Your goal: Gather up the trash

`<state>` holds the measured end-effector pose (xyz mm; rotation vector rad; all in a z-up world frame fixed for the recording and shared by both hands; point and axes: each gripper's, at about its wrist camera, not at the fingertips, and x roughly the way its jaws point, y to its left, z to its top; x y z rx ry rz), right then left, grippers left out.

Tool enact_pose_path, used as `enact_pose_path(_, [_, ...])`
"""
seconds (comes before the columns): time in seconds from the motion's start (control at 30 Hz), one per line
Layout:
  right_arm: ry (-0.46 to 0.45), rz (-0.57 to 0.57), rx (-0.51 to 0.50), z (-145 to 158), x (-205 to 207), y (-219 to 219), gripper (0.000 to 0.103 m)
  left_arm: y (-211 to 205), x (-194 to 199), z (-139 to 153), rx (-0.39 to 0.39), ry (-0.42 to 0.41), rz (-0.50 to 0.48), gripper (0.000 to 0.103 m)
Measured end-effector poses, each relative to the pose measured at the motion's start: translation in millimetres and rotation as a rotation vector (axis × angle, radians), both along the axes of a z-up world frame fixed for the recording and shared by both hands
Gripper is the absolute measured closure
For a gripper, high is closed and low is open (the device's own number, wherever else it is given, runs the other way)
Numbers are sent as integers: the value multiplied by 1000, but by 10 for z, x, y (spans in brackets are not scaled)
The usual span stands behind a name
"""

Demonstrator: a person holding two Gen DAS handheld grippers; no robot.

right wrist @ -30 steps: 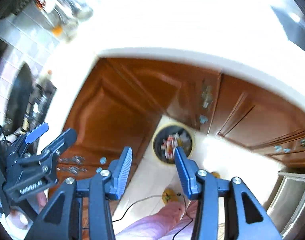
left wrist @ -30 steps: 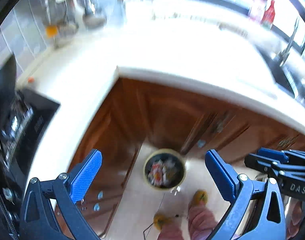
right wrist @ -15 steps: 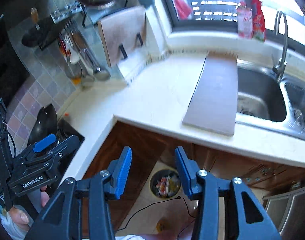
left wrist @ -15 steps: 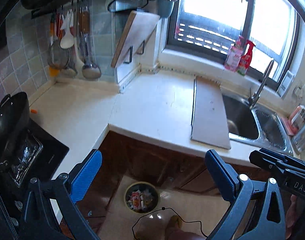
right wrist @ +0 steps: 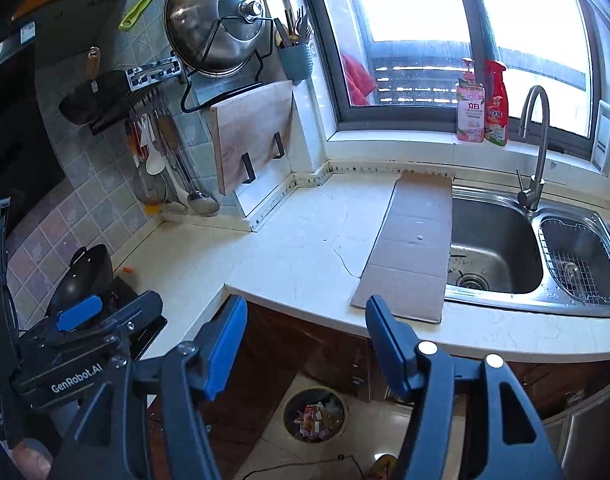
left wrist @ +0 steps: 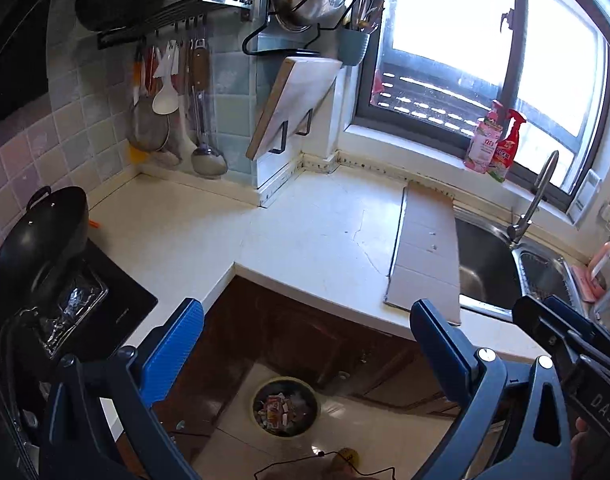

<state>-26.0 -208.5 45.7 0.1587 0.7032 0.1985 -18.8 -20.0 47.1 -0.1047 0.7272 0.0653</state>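
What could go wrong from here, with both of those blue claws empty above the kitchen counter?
1. The cardboard sheet overhangs the sink; a clumsy pinch by the right hand-held gripper, whose jaws have just been opening with nothing between them, might tip it in.
2. The small orange scrap lies right beside the black wok, so the left hand-held gripper could knock the pan.
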Motion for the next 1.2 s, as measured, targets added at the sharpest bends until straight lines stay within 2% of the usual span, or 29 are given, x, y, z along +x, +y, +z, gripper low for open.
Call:
enact_pose_path(0.23, [6,21,-9,-82,113,86,41,0,93,-111,51,21,35,1])
enact_pose_path(0.4, [-6,31,-9,-91,201,130,41,7,160,-100,72,6,46,1])
enact_pose_path(0.8, [-31,40,-47,-62,370,237,41,-5,348,-67,60,-27,40,1])
enact_pose_path(1.2, [-13,13,-42,-99,458,197,41,-52,540,-123,48,-5,6,1])
